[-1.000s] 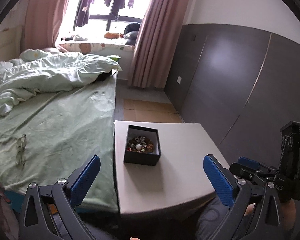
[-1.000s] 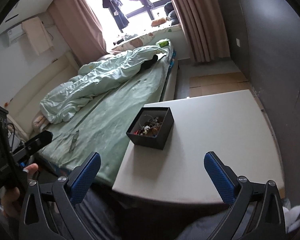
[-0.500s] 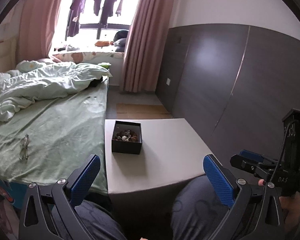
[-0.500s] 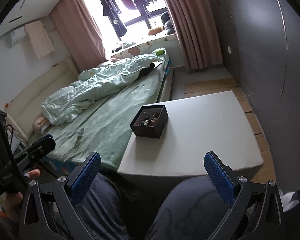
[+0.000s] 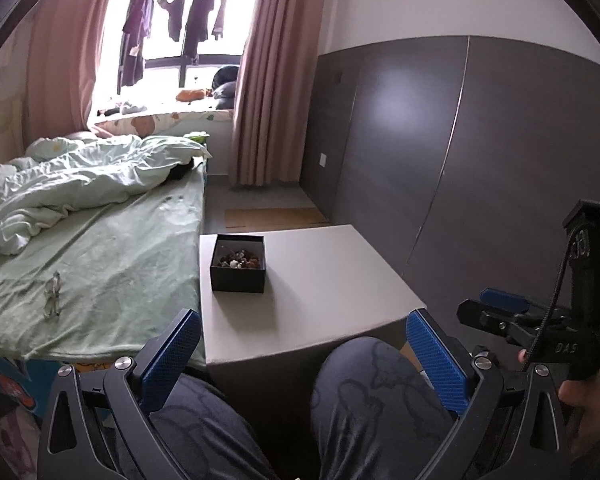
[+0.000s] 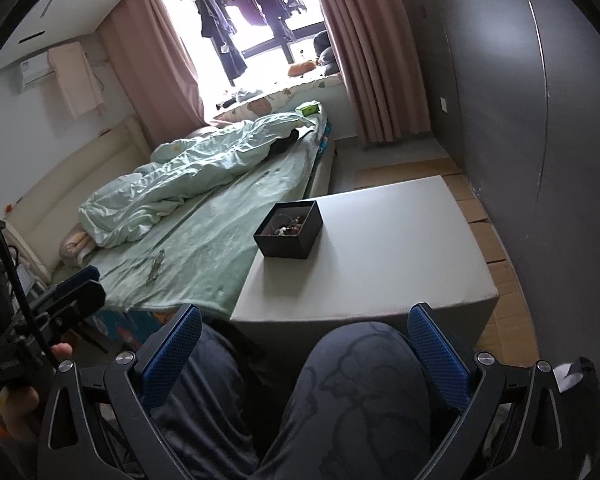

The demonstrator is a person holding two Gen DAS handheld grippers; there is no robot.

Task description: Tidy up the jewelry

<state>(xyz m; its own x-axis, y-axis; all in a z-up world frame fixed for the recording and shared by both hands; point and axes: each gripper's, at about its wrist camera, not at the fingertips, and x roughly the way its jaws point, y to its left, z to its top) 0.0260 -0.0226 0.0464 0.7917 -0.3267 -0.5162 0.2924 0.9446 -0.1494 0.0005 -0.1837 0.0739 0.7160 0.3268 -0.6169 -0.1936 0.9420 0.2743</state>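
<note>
A small black open box (image 5: 238, 268) holding several mixed jewelry pieces stands on the left part of a grey table (image 5: 324, 296); it also shows in the right wrist view (image 6: 289, 236) on the table (image 6: 380, 256). My left gripper (image 5: 304, 344) is open and empty, held back over the person's lap, well short of the table. My right gripper (image 6: 305, 344) is open and empty, likewise over the knees. The right gripper shows at the right edge of the left wrist view (image 5: 540, 320), and the left gripper at the left edge of the right wrist view (image 6: 52, 312).
A bed with a green sheet (image 5: 100, 256) lies left of the table, with a rumpled quilt (image 5: 80, 176) and a pair of glasses (image 5: 53, 295) on it. A dark panelled wall (image 5: 460, 152) runs along the right. The person's knees (image 5: 372, 384) are below the table's near edge.
Both grippers have pulled back and away from the table; the box looks smaller and farther, and the person's knees have come into view. Both stay open.
</note>
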